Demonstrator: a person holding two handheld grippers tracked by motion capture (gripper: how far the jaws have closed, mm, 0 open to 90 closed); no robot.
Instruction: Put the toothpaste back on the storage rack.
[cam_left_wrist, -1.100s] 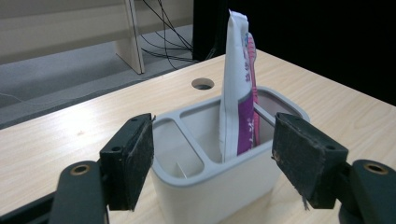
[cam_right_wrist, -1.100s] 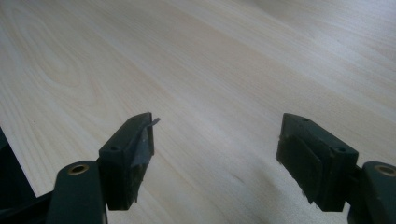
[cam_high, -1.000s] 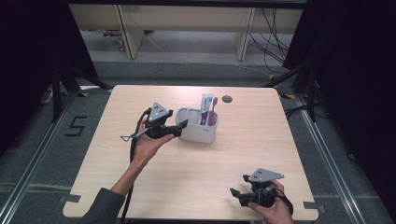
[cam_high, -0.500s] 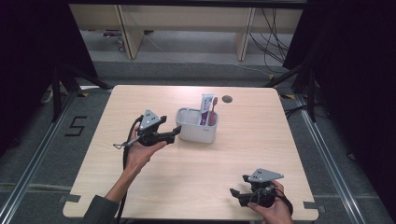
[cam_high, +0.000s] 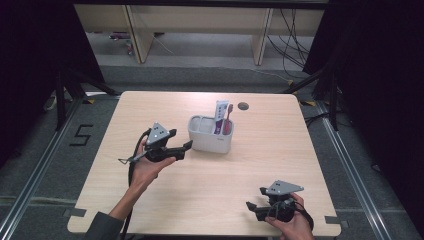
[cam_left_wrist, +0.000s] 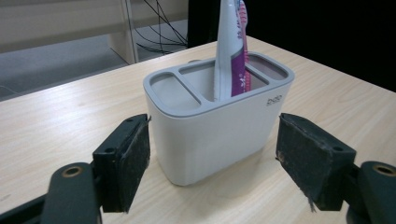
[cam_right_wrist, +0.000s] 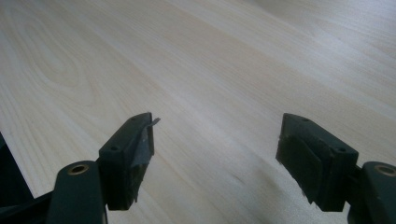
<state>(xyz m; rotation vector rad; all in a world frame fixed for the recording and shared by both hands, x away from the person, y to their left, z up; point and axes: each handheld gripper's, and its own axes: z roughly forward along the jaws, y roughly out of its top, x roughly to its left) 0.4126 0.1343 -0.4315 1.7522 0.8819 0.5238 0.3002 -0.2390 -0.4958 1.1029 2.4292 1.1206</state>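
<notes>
1. A white holder (cam_high: 210, 134) with a grey top rim is standing upright on the far middle of the wooden table (cam_high: 280, 150), divided into three compartments.
2. A white-and-purple toothpaste tube (cam_left_wrist: 229, 51) is standing upright in the holder's middle compartment.
3. A red toothbrush (cam_high: 229, 119) is standing just beside the tube.
</notes>
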